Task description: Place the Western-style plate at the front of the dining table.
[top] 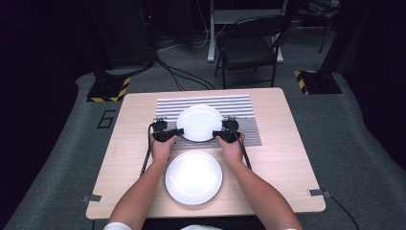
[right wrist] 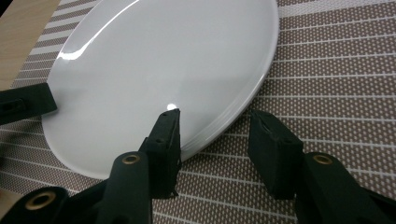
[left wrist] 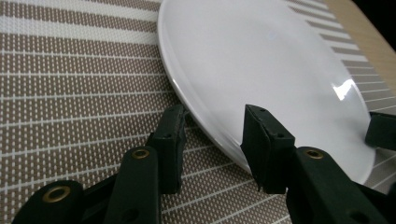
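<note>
High view first: a pale wooden worktop [top: 277, 158] fills the middle of the room, with a striped mat [top: 239, 106] laid across its far half. On that mat sits a white plate [top: 199, 122], flat and resting on the weave. A second plate [top: 194, 177], also white, lies on the bare wood nearer the person, well clear of the grippers.

Both forearms reach forward so that the far plate lies directly between the two hands. The left gripper [top: 173, 133] sits at the plate's left near edge, the right gripper [top: 221, 134] at its right near edge, each pointing inward across the mat toward the other. Neither hand is nearer; they are matched.

From the left gripper view, the left gripper [left wrist: 217, 140] straddles the rim, one jaw low on the mat side and one over the plate's face, with clear daylight between pads and china. From the right gripper view, the right gripper [right wrist: 217, 140] stands the same way, mirrored. Both are released, not pinching anything, and the plate looks set down.

Any coming move turns on that rim running straight through each open gap: close to lift again, or draw outward, away from the plate, to leave it.
</note>
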Demonstrator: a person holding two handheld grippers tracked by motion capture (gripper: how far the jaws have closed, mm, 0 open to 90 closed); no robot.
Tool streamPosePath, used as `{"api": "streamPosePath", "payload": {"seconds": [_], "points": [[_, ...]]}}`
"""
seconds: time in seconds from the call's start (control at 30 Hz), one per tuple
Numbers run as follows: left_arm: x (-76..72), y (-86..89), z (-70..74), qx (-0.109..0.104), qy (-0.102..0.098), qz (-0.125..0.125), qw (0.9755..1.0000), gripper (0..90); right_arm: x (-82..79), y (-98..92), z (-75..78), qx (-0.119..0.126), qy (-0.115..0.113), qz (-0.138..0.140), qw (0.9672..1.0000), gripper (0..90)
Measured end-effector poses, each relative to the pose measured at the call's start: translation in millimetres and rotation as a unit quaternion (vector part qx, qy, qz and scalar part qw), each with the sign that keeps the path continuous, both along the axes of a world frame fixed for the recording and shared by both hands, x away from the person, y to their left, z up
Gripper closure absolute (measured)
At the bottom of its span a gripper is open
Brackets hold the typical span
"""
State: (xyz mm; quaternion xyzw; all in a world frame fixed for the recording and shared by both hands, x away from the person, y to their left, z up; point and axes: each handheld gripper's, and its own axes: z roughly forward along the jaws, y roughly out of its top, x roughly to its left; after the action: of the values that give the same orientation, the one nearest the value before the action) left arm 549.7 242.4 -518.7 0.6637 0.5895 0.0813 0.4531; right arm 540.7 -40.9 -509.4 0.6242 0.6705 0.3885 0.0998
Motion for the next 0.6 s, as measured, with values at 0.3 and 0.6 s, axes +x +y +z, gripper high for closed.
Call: {"api": "streamPosePath", "payload": {"seconds": [0.3, 0.6], "points": [[-9.5, 8.4, 10.9, 0.017, -0.018, -0.011, 0.9996, 54.0, -7.1, -18.4, 8.8, -0.006, -0.014, 0.002, 0.9999, 50.2], [-22.1, 21.2, 19.2, 0.024, -0.030, -0.007, 0.9992, 52.1, -22.1, -27.8, 20.2, -0.017, -0.035, 0.026, 0.9989, 48.1]]}}
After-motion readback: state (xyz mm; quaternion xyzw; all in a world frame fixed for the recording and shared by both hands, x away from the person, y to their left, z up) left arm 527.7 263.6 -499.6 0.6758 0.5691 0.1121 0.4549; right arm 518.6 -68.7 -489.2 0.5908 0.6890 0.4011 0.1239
